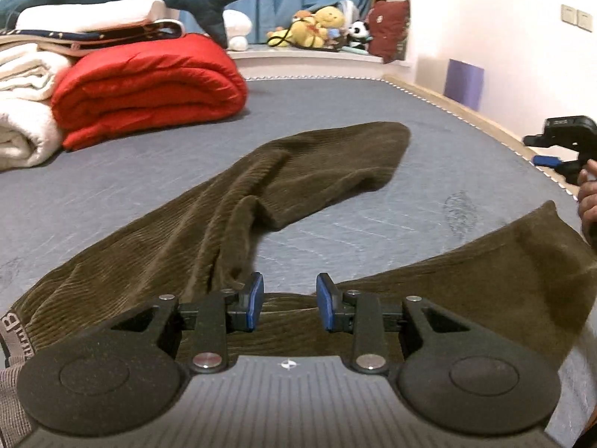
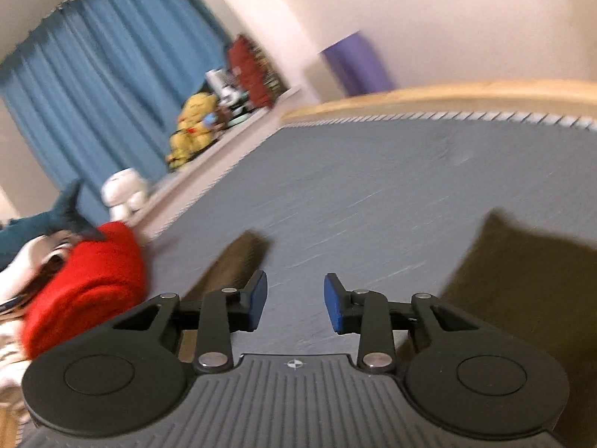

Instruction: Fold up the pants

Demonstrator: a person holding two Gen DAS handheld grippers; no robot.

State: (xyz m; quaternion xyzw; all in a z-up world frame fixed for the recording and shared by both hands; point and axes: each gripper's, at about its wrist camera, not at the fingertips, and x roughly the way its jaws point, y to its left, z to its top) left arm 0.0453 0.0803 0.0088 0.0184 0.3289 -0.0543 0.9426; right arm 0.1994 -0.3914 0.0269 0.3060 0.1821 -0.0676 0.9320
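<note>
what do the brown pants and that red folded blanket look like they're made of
Pants: likely corduroy, matte olive-brown, with fine parallel ribs along the legs.
Red blanket: seemingly a padded quilt in smooth, slightly shiny fabric, puffy with stitched channels; fibre unclear.

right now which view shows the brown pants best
The left wrist view: it is sharp and shows the brown corduroy pants laid on the grey mattress, both legs spread apart, waistband at the near left. The right wrist view is motion-blurred and catches only dark patches of them at its lower edges.
</note>
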